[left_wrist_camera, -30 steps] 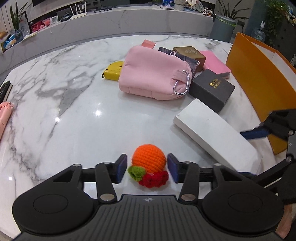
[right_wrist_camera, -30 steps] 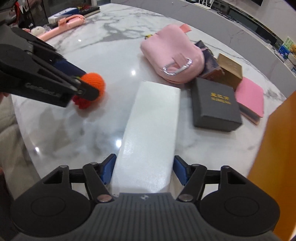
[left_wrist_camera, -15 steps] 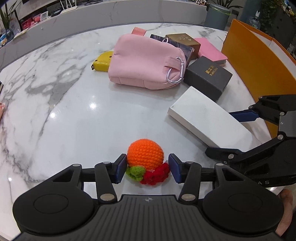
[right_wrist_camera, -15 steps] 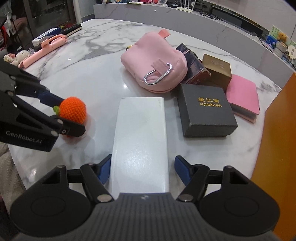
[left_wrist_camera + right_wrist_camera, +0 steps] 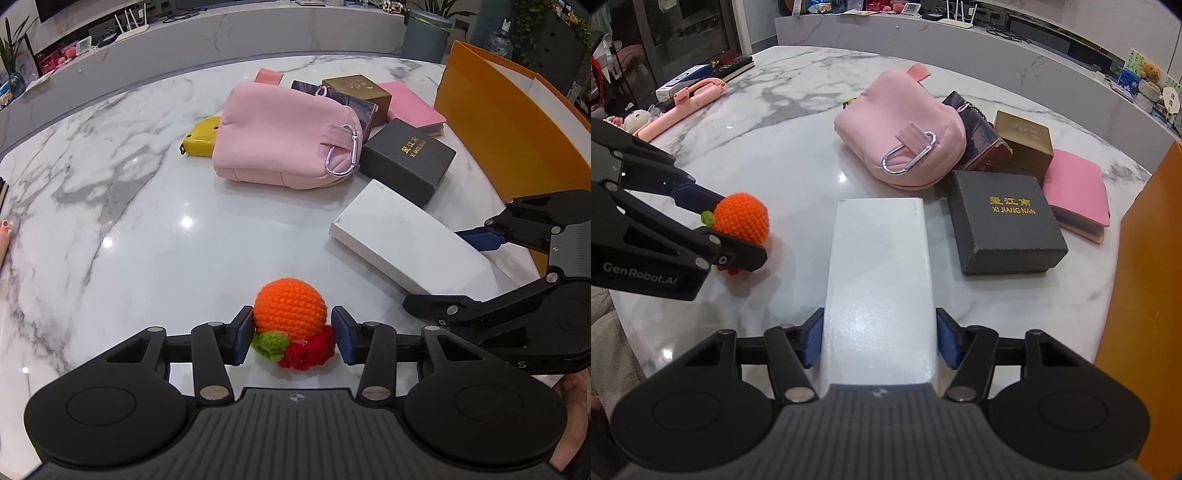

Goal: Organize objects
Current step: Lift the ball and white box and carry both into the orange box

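Note:
My left gripper (image 5: 291, 339) is shut on an orange crocheted ball (image 5: 290, 312) with green and red trim, at the near edge of the marble table (image 5: 110, 221); the ball also shows in the right wrist view (image 5: 740, 219). My right gripper (image 5: 879, 341) is closed around the near end of a long white box (image 5: 881, 266), its blue pads against both sides. The white box (image 5: 406, 236) lies flat on the table in the left wrist view.
A pink pouch (image 5: 905, 147) with a carabiner, a black box (image 5: 1004, 225), a brown box (image 5: 1023, 144), a pink notebook (image 5: 1078, 192) and a yellow tape measure (image 5: 201, 138) lie farther back. An orange bin wall (image 5: 509, 125) stands at right. A pink stick (image 5: 687, 107) lies far left.
My left gripper's jaws have closed onto the crocheted ball. My right gripper's jaws have closed in on the white box. Both views have shifted slightly.

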`<act>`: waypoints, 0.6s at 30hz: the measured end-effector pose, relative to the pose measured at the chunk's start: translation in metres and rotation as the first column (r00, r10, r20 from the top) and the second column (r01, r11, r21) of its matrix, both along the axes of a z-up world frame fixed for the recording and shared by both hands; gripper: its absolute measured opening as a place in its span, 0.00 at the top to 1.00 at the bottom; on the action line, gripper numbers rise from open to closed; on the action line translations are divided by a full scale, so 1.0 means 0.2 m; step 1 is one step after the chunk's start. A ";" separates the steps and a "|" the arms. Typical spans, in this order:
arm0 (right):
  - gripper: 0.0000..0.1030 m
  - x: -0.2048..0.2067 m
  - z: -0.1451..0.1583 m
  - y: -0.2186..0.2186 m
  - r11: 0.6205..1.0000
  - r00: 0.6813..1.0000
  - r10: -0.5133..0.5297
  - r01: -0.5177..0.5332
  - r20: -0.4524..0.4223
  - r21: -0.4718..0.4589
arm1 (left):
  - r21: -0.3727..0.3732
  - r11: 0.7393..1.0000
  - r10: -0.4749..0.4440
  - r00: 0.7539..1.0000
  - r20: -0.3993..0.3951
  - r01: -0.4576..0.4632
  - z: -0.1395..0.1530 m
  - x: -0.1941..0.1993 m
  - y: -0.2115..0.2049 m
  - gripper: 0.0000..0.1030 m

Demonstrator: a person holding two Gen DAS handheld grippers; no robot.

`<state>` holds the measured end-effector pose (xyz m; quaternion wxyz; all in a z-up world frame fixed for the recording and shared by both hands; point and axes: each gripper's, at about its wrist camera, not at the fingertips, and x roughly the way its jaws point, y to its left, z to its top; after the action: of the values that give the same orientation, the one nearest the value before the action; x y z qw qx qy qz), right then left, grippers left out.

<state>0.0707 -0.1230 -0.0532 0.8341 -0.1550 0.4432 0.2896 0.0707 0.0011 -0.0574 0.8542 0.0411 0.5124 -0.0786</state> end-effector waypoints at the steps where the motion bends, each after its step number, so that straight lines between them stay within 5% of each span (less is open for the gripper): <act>1: 0.40 0.00 0.00 0.00 1.000 1.000 0.001 -0.001 0.002 -0.004 | -0.003 1.000 0.002 1.000 0.000 -0.002 0.00 0.00 0.00 0.50; 18: 0.40 -0.04 0.13 0.00 0.999 0.999 -0.015 0.013 0.032 0.042 | -0.054 0.999 0.006 0.999 0.049 -0.003 0.10 -0.01 0.01 0.50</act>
<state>0.0630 -0.1239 -0.0281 0.8462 -0.1393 0.4246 0.2903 0.0687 0.0028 -0.0374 0.8675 0.0187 0.4890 -0.0894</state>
